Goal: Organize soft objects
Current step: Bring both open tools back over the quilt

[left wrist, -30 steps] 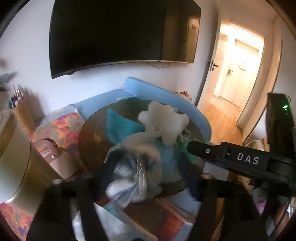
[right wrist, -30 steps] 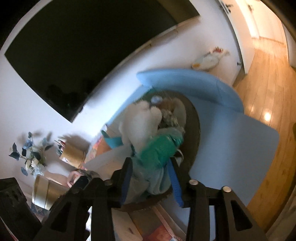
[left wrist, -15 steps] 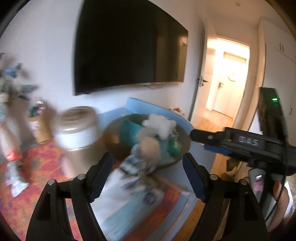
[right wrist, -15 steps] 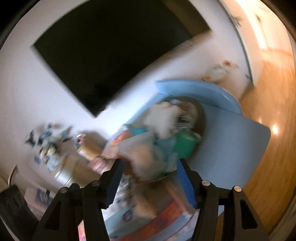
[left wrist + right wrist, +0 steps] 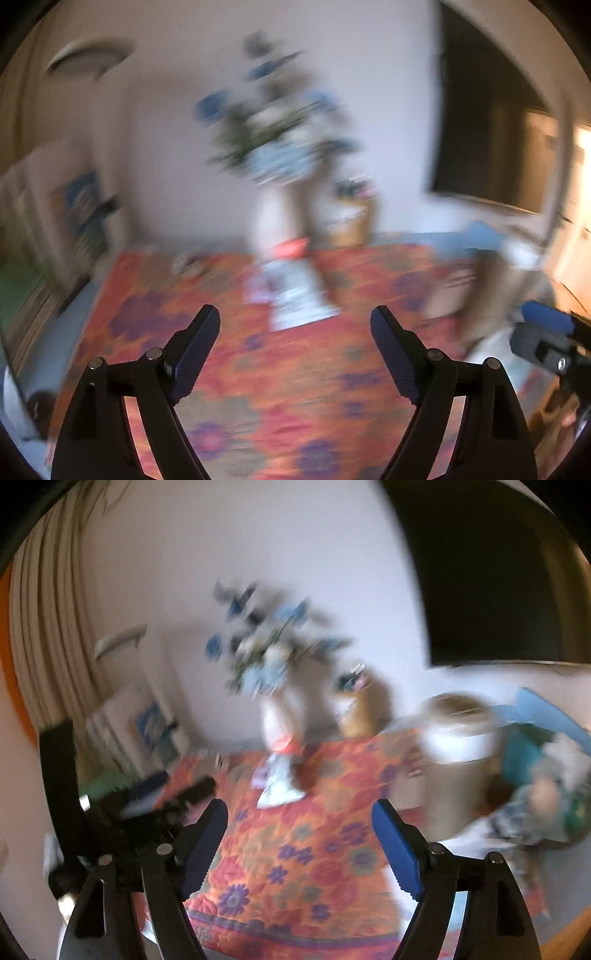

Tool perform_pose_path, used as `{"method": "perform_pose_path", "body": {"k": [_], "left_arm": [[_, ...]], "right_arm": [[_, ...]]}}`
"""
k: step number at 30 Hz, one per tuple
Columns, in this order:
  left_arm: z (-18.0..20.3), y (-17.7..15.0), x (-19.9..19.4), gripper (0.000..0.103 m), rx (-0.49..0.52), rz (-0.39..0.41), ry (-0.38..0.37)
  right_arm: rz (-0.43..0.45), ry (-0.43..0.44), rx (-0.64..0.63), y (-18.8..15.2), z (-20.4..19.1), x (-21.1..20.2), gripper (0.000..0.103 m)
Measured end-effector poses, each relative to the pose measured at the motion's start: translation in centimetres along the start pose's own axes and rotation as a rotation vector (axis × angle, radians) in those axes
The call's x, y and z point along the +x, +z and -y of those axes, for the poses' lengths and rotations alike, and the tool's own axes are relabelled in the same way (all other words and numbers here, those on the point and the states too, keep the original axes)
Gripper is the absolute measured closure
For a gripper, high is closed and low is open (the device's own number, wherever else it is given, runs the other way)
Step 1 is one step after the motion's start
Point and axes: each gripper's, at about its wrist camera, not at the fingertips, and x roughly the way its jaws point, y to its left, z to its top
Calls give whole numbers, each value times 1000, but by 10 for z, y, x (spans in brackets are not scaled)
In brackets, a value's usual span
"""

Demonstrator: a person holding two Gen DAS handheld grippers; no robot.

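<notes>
While both views blur, the left gripper (image 5: 295, 325) and right gripper (image 5: 299, 818) are opening wide with nothing between them; the soft things (image 5: 546, 775) lie piled far right on the surface (image 5: 295, 849).

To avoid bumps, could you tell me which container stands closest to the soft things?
The wide beige canister, beside the soft pile; the flower vase and pen cup stand farther left.
</notes>
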Motion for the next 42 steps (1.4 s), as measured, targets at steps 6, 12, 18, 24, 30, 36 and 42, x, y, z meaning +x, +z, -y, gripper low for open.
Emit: {"method": "perform_pose_path", "body": {"k": [6,12,18,24,30,36,42], "left_arm": [[-86,-34,59,21,-97,-118,136],[-104,-60,97,21,-146,-224,139],[-106,-60,100,20,-159,-246,122],[-118,-62,104,20,-226,-269,102],[-118,-62,107,20,-226,-282,111],[-116,-61,109,20,-213,-295,121],[-120,-49,101,20,-261,-363,28]], "right_arm": [[-242,-1,-14,-20,-31,115,23],[-384,-124,-17,-45,-25,194,23],[-377,-178,20,-60,-11,216,7],[-433,-248,-104,-66,-30,226,0],[-434,-236,-95,-66,-29,229,0],[-458,-220,-116,-67,-28,226,0],[-496,-189,-137,-69,-31,221,0]]}}
